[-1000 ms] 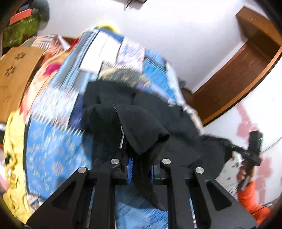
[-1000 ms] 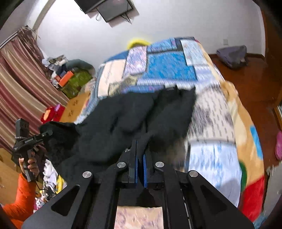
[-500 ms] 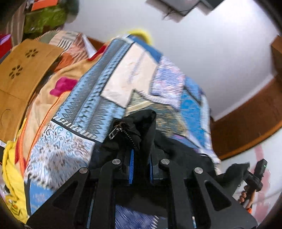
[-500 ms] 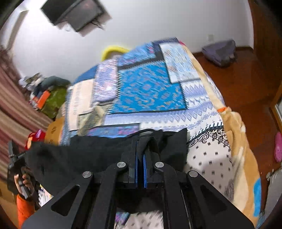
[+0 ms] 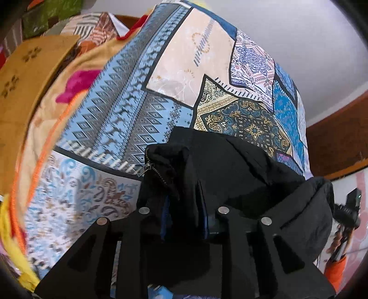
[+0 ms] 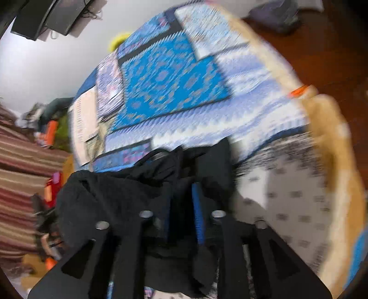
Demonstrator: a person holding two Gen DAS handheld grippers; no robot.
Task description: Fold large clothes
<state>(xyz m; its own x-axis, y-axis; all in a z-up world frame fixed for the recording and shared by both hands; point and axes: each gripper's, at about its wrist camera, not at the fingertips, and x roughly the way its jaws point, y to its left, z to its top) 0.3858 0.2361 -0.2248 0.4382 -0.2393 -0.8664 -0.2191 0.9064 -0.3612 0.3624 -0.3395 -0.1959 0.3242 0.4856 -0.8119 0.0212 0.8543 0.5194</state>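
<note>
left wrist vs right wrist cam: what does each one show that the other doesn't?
Left wrist only: the zipper pull on the black garment, a tan perforated board left of the bed, and a wooden door frame at right.

Right wrist only: a wall-mounted screen, striped curtain, wood floor and a grey bag on it.

Both: the patchwork bedspread, the black garment lying between each gripper's fingers as the jaws have just been opening, and the other gripper at the frame edge.
</note>
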